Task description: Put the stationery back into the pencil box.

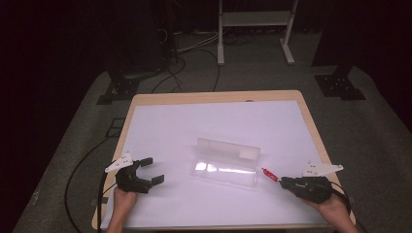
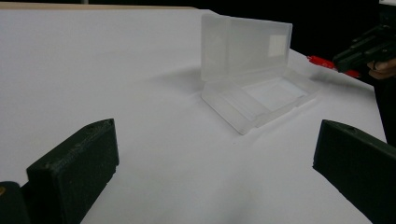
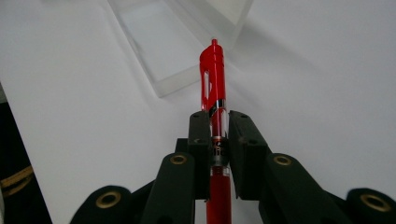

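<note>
A clear plastic case (image 1: 226,162) lies open in the middle of the white sheet, its lid standing upright at the back. My right gripper (image 1: 286,183) sits just right of the case, shut on a red pen (image 1: 269,174) whose capped end points toward the case. In the right gripper view the red pen (image 3: 213,88) runs between the two black jaws, its tip near the case's corner (image 3: 187,79). My left gripper (image 1: 151,171) rests open on the sheet left of the case with nothing between its jaws. In the left gripper view the case (image 2: 252,79) lies ahead, and the red pen (image 2: 322,62) beyond it.
The white sheet (image 1: 194,126) covers a wooden table (image 1: 214,97). Cables trail over the grey floor to the left (image 1: 82,170). A white metal frame (image 1: 255,29) stands beyond the table's far edge.
</note>
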The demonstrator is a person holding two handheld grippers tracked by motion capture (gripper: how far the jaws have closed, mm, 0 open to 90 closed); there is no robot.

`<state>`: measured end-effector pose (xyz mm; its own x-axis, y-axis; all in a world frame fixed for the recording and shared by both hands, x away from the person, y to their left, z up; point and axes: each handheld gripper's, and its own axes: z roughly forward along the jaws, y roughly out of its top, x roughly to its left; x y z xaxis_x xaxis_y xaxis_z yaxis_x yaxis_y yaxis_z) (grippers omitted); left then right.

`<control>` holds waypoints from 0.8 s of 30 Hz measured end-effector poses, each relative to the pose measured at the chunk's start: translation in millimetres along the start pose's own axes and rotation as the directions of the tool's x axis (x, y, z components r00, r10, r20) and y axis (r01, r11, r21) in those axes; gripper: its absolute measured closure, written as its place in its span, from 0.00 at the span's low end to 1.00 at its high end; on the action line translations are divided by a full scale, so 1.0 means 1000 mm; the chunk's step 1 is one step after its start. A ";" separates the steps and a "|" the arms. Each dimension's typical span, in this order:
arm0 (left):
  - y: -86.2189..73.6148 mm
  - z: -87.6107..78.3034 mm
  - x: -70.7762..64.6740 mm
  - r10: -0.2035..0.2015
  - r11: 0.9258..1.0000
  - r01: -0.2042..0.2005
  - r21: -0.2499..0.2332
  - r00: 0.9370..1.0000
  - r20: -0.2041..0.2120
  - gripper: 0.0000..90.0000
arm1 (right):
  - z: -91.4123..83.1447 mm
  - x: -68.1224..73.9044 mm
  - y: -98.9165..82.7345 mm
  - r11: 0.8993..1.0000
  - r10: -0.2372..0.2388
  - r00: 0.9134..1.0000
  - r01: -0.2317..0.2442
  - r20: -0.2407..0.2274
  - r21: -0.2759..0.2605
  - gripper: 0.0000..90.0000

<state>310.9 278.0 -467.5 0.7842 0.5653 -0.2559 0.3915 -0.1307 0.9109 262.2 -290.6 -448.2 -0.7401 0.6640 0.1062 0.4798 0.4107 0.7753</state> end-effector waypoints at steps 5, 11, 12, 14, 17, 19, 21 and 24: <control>0.000 0.000 0.000 0.001 1.000 -0.001 0.000 1.000 -0.001 0.00 | 0.002 0.004 0.010 1.000 -0.023 0.999 0.022 -0.028 -0.012 0.88; 0.000 0.000 0.000 -0.001 1.000 0.001 0.002 1.000 -0.001 0.00 | 0.008 0.010 0.024 0.998 -0.058 0.997 0.057 -0.054 -0.018 0.88; 0.000 0.000 0.000 -0.002 1.000 0.002 0.001 1.000 0.000 0.00 | 0.008 0.011 0.026 0.998 -0.061 0.997 0.060 -0.054 -0.019 0.88; 0.000 0.000 0.000 0.000 1.000 0.000 0.000 1.000 0.002 0.00 | 0.009 0.013 0.030 0.997 -0.071 0.996 0.070 -0.061 -0.024 0.88; 0.000 0.000 0.000 -0.002 1.000 0.002 0.001 1.000 0.002 0.00 | 0.012 0.016 0.037 0.996 -0.086 0.994 0.085 -0.071 -0.025 0.88; 0.000 0.000 0.000 0.000 1.000 0.000 0.000 1.000 0.001 0.00 | 0.014 0.017 0.040 0.995 -0.094 0.993 0.092 -0.078 -0.024 0.88; 0.000 0.000 0.000 0.000 1.000 0.000 0.000 1.000 0.001 0.00 | 0.017 0.018 0.043 0.995 -0.101 0.991 0.099 -0.085 -0.023 0.88; 0.000 0.000 0.001 -0.003 1.000 0.003 0.000 1.000 0.001 0.00 | 0.020 0.019 0.047 0.994 -0.106 0.990 0.104 -0.094 -0.026 0.88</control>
<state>311.4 278.4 -467.5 0.7834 0.5651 -0.2586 0.3935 -0.1291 0.9102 280.3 -246.3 -421.7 -0.8280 0.5548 0.0818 0.3879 0.4614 0.7979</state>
